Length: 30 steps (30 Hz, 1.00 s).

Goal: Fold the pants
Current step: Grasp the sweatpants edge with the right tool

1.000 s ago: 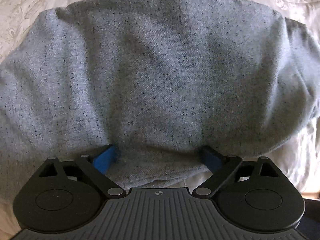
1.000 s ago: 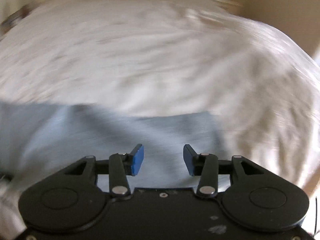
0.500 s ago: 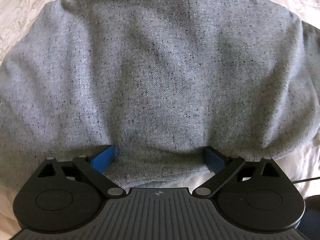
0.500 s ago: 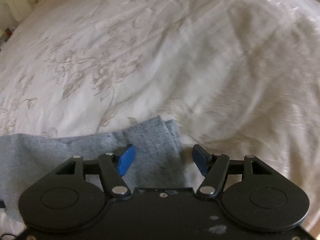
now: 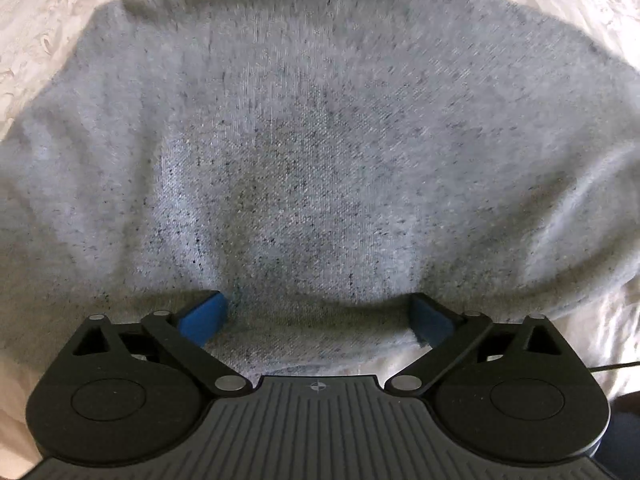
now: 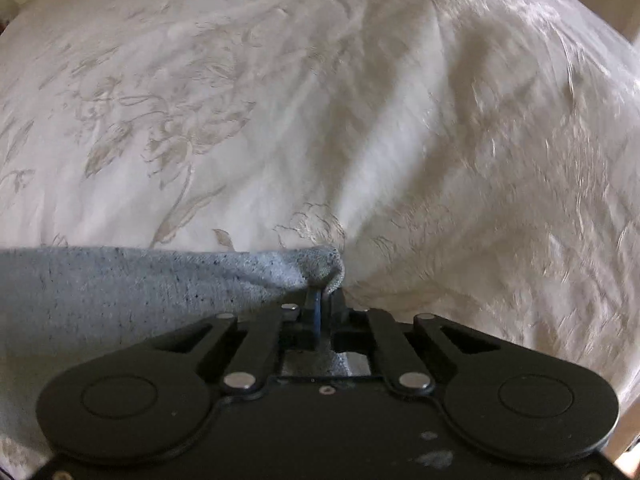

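The pants (image 5: 320, 160) are grey speckled knit and fill most of the left wrist view, lying on a white bedspread (image 5: 36, 20). My left gripper (image 5: 320, 316) is open wide, its blue pads on either side of the near edge of the fabric, which lies between the fingers. In the right wrist view the pants (image 6: 120, 284) stretch in from the left. My right gripper (image 6: 322, 300) is shut on a bunched corner of the pants (image 6: 320, 266).
The white bedspread (image 6: 320, 100) with a pale floral pattern and soft wrinkles covers all around the pants. A thin dark cable (image 5: 616, 368) shows at the right edge of the left wrist view.
My right gripper swung to the corner of the pants and closed on it. My left gripper stayed open over the near edge, with the pants shifting slightly in view.
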Available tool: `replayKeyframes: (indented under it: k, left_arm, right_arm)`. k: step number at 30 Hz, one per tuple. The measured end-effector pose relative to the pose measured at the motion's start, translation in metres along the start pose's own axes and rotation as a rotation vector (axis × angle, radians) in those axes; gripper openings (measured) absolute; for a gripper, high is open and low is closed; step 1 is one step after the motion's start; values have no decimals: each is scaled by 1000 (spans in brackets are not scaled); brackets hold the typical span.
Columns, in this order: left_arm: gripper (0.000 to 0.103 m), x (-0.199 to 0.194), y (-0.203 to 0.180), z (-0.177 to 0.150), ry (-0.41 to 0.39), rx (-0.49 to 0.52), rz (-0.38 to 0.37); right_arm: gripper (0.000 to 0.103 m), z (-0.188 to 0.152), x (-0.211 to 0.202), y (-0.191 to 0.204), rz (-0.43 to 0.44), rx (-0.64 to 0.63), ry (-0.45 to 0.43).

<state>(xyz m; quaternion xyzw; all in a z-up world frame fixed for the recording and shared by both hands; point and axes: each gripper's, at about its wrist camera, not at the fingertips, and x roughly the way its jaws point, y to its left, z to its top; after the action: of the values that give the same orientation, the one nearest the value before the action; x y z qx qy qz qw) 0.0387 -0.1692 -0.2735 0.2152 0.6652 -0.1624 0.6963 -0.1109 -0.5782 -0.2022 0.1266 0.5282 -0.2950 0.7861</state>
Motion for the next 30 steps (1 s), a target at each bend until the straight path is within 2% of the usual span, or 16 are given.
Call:
replayKeyframes:
  k: [5, 9, 11, 13, 17, 19, 21, 22, 23, 25, 27, 30]
  left_arm:
    - [96, -36, -37, 15, -160, 27, -67]
    - [96, -44, -86, 32, -243, 78, -164]
    - [96, -40, -108, 37, -243, 120, -190]
    - [97, -30, -131, 37, -215, 177, -199]
    - [98, -3, -155, 22, -93, 280, -136]
    - [98, -1, -158, 13, -74, 319, -125]
    - [98, -2, -159, 8, -66, 341, -117]
    - [97, -5, -158, 7, -73, 332, -124]
    - [97, -9, -155, 7, -81, 316, -133]
    - [97, -20, -147, 7, -107, 264, -170]
    - [97, -31, -147, 15, -144, 236, -183]
    - [97, -45, -150, 34, -189, 229, -192]
  right_arm:
    - [23, 1, -28, -18, 33, 72, -73]
    - [25, -8, -59, -23, 86, 79, -147]
    - [26, -18, -67, -16, 129, 59, -152]
    - [29, -34, -70, -11, 145, 24, -119]
    - [28, -82, -50, 4, 83, -111, 8]
    - [29, -94, -57, 6, 84, -134, -13]
    - [31, -90, -66, 3, 99, -110, -21]
    - [36, -88, -72, -1, 109, -89, -39]
    - [46, -84, -77, -6, 121, -63, -66]
    - [60, -77, -84, -18, 141, 0, -109]
    - [61, -69, -80, -33, 170, 81, -116]
    - [63, -58, -61, -55, 250, 175, -58]
